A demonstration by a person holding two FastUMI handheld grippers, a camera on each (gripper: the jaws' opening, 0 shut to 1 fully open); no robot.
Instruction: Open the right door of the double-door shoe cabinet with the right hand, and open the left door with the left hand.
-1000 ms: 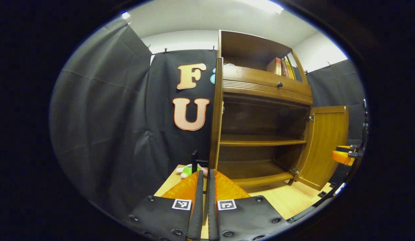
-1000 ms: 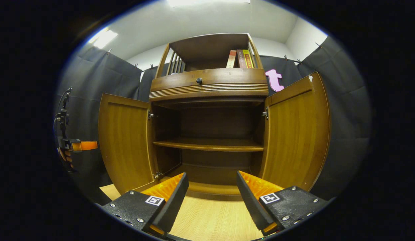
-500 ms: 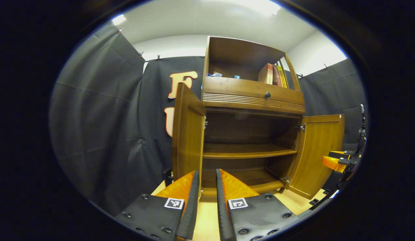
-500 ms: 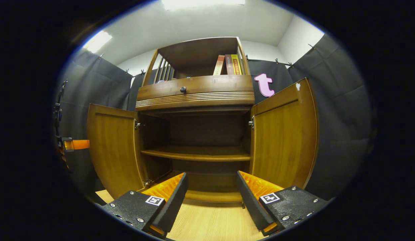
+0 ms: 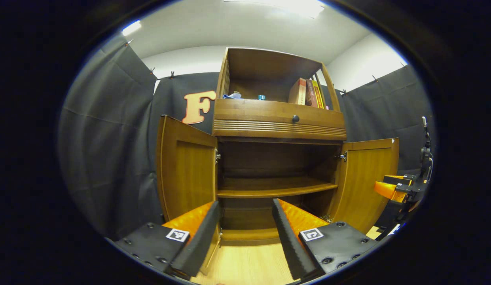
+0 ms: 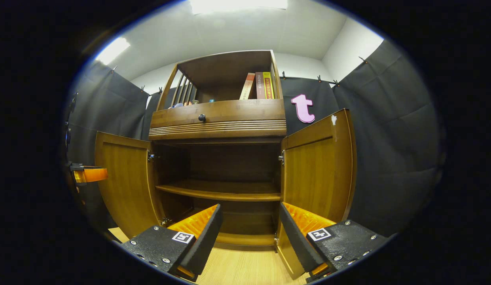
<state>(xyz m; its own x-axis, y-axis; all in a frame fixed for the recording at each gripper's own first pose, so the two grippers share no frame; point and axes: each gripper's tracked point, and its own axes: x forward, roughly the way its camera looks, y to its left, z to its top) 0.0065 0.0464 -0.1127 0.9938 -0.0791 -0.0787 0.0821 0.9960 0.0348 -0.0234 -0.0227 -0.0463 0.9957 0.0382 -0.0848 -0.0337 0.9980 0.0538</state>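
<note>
**Both doors swung wide, both claws empty**

I hold a claw in each hand, and both face the shoe cabinet (image 5: 279,126) from low in front. My left claw (image 5: 245,233) has its fingers spread wide apart with nothing between them. My right claw (image 6: 249,237) is just as wide open and holds nothing either.

The left door (image 5: 186,166) stands out from its hinge, up and to the left of my left claw, its long edge upright and its inner face turned toward me. In the right gripper view the right door (image 6: 316,166) stands open the same way, just above and to the right of my right claw, its lower corner near the claw's right finger. Each hand is the nearer one to its own door. Between the doors the inner shelf (image 6: 217,192) lies bare, and books (image 6: 259,85) stand in the top bay.

A second ago my left claw was nearly closed and I saw the left door edge-on; now the fingers have parted and the door shows its broad face. My right claw was open then and is open now.

I judge the opening done; what remains is drawing both claws straight back, clear of the doors.
</note>
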